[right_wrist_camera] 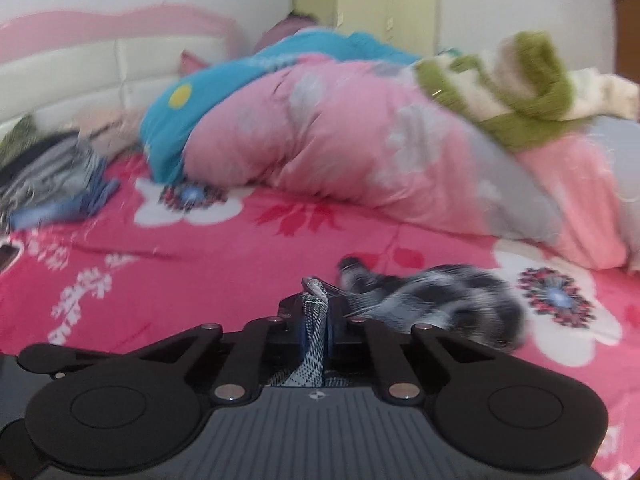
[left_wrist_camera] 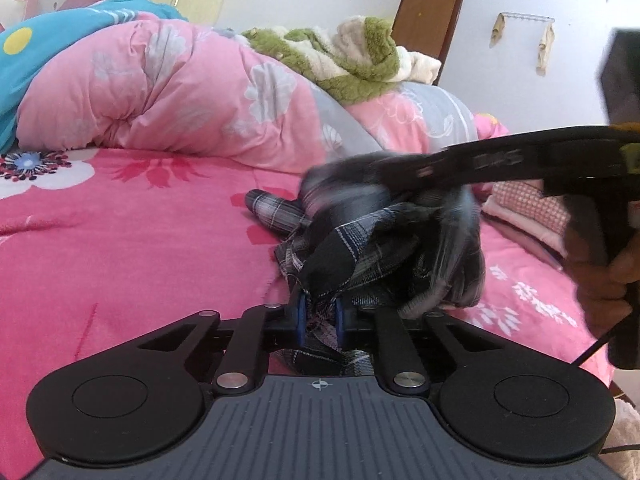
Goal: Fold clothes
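Now the left claw is pinching a fold of the dark plaid garment, bunched on the pink bed; the right claw is clamping another edge. Both are gripping for the opening spread, so next they are needing to pull apart and lay it flat.

Both grippers are clamped down right now. The left gripper points slightly downward, its blue pads pinched close with a bunch of the dark plaid garment squeezed between them. The right gripper has its jaws nearly together too, nipping a thin fold of the same cloth. Seen from the left wrist, it reaches in from the right edge as a blurred black bar, and the person's hand wraps its handle low on the right.
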Available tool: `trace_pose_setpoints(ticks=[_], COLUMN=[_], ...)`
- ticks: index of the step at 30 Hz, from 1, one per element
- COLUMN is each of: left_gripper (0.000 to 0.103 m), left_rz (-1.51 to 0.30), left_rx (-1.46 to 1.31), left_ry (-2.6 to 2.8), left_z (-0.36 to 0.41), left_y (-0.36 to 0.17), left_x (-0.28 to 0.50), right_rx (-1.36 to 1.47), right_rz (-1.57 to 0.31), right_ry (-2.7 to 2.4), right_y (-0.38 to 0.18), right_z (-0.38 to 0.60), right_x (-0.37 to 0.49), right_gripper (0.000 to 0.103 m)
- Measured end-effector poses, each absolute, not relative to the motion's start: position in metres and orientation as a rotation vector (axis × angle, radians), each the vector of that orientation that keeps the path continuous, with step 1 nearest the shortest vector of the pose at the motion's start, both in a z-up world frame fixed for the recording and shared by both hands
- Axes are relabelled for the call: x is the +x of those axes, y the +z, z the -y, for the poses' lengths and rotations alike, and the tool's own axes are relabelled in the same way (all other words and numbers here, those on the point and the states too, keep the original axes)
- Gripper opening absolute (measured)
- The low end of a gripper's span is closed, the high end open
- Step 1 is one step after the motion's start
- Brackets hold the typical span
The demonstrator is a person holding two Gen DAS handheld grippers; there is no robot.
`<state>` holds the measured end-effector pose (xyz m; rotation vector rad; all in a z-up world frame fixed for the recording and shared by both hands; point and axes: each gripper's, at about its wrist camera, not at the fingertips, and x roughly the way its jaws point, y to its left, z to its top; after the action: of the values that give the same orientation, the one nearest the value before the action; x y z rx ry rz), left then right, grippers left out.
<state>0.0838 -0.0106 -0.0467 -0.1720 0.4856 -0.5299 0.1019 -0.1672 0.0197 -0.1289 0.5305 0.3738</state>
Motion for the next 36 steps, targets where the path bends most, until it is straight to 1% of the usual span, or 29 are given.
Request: trace_pose_setpoints(ticks=[6,11,14,16,21,24,26,28,30,32,33,34,35,36], left_gripper=[0.012,0.012,0.012,0.012,0.013,0.014,0.014,0.014,0.014,0.014,0.014,0.014,0.014,0.014], left_rz=[-0.475,-0.481,-0.506,-0.527,-0.548,-0.546,-0.546,-0.552,-0.573,-0.595,-0.606,-0.608,-0.609,-0.608], left_rx=[-0.164,-0.169,-0.190,-0.209,-0.232,-0.225,-0.223,-0.197,-0.166,-0.156,-0.151,-0.143,-0.135,-0.131], left_ry=[-0.544,-0.587,-0.616,-0.638,-0.647,-0.610,-0.586,-0.580,-0.572,-0.577,-0.579,-0.581,-0.582,-0.584], left_z=[0.014,0.020,0.021,0.022,0.019,0.016,0.014,0.016,0.019,0.021,0.021,0.021,0.021,0.020], left_y=[-0.040,-0.032,-0.032,-0.032,-0.032,-0.032,-0.033,-0.035,-0.041,-0.049,-0.053,-0.056,-0.059,-0.061], left_x=[0.074,0.060,0.052,0.048,0.044,0.049,0.053,0.058,0.062,0.064,0.064,0.063,0.062,0.062], right_rx=[0.013,0.155,0.242,0.302,0.462,0.604,0.584,0.522,0.458,0.388,0.352,0.317,0.288,0.257], right_rz=[-0.449,-0.422,-0.435,-0.480,-0.657,-0.645,-0.583,-0.502,-0.445,-0.423,-0.423,-0.423,-0.430,-0.446], right_ry=[0.217,0.063,-0.042,-0.111,-0.227,-0.215,-0.231,-0.239,-0.204,-0.123,-0.072,-0.021,0.035,0.101], right_y=[0.042,0.041,0.027,0.008,-0.045,-0.048,-0.035,-0.015,0.004,0.020,0.026,0.032,0.035,0.037], right_z=[0.223,0.283,0.317,0.339,0.389,0.411,0.410,0.404,0.392,0.369,0.355,0.340,0.324,0.304], right_x=[0.064,0.027,0.007,-0.001,-0.007,-0.021,-0.033,-0.041,-0.043,-0.033,-0.026,-0.018,-0.009,0.005], right_gripper=[0.006,0.005,0.005,0.005,0.005,0.008,0.011,0.019,0.024,0.036,0.048,0.055,0.059,0.068])
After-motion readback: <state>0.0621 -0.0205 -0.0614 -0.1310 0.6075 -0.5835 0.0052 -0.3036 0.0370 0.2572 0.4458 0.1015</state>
